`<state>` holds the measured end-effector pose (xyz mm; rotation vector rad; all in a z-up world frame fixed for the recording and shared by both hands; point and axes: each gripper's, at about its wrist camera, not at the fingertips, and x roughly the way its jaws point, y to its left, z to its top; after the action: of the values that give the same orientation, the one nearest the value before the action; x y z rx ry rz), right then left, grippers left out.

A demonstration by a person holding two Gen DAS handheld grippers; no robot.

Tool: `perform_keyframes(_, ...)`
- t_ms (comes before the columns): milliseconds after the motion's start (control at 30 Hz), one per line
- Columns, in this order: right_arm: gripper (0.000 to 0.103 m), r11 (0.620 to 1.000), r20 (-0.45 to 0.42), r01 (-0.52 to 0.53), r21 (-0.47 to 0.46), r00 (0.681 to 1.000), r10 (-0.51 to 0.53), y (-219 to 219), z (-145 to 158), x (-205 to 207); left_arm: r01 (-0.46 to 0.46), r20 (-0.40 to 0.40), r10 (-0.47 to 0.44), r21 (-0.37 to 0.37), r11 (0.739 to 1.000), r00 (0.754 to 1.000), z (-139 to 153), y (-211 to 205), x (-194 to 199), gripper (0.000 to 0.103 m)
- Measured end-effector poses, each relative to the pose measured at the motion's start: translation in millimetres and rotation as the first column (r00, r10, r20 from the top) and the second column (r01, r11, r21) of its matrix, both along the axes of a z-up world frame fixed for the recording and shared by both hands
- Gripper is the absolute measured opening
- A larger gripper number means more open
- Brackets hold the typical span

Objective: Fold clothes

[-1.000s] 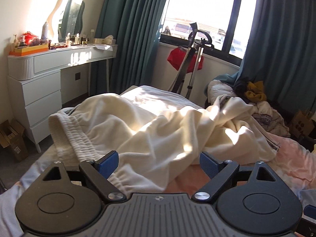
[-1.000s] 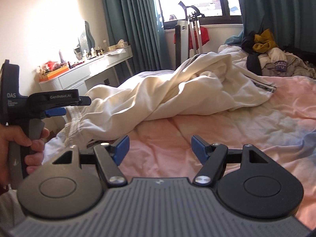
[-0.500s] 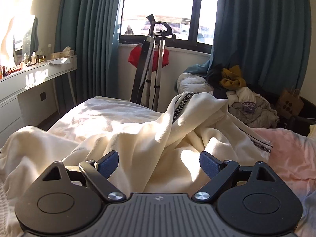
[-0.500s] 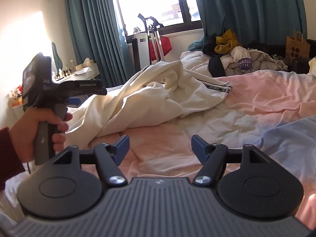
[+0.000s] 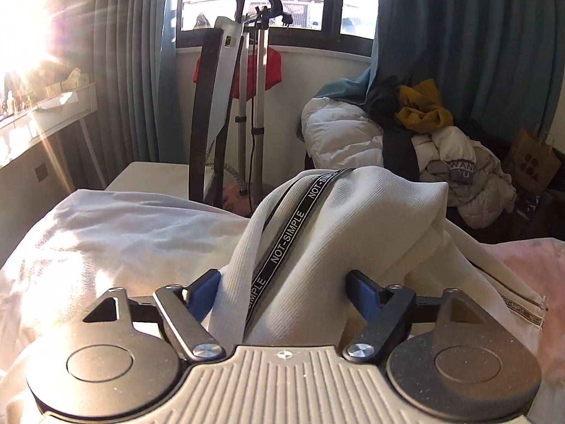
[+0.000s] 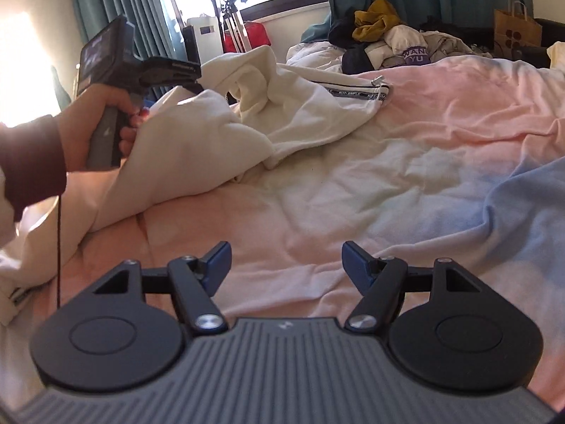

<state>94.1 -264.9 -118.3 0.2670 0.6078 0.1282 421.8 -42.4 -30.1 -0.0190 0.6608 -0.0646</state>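
A cream garment [image 5: 360, 233] with a black "NOT-SIMPLE" stripe lies crumpled on the bed. It also shows in the right wrist view [image 6: 219, 116] at the left. My left gripper [image 5: 282, 288] is open, with a raised fold of the garment bulging between its blue fingertips [image 5: 201, 293]. In the right wrist view the left gripper's body [image 6: 134, 70] is pushed into the garment. My right gripper [image 6: 286, 263] is open and empty, hovering above the bare pink and blue bedspread [image 6: 406, 162], apart from the garment.
A pile of other clothes [image 6: 388, 39] lies at the bed's far side below teal curtains. A garment steamer stand [image 5: 243, 99] stands by the window. A white dresser [image 5: 42, 113] is at the left. A paper bag [image 6: 517, 28] sits at the far right.
My left gripper has moved forward into the garment, so a striped fold now sits between its open fingers. My right gripper has swung slightly right over the bedspread.
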Motion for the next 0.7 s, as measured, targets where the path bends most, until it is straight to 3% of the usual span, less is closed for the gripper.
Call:
perform_keyframes(33, 0.071, 1.0, -0.007, 0.001, 0.014, 1.0, -0.001, -1, -3, 3, 0.002, -0.004, -0.002, 0.013, 1.0, 1.0, 0, 0, 1, 0.055)
perform_keyframes(100, 0.071, 0.999, -0.008, 0.003, 0.046, 1.0, -0.003, -4, -7, 6, 0.007, -0.01, -0.007, 0.04, 0.999, 1.0, 2, -2, 1, 0.028)
perform_keyframes(200, 0.071, 0.998, 0.005, 0.012, 0.059, 1.0, -0.012, -7, -6, 7, 0.037, 0.029, -0.038, 0.031, 0.999, 0.999, 20, -1, -26, 0.018)
perform_keyframes(500, 0.071, 0.998, 0.106, 0.058, -0.037, 0.993, -0.054, -7, 19, -16, 0.229, 0.171, -0.231, 0.027, 0.973, 0.958, 97, -3, -184, 0.016)
perform_keyframes(600, 0.071, 0.997, 0.132, 0.071, -0.035, 0.989, -0.066, -11, 31, -29, 0.262, 0.187, -0.259, 0.009, 0.965, 0.948, 102, 0, -244, 0.016)
perform_keyframes(700, 0.071, 0.995, 0.155, 0.091, 0.031, 0.983, -0.095, -25, 46, -46, 0.272, 0.192, -0.265, -0.011, 0.962, 0.945, 91, 5, -302, 0.016)
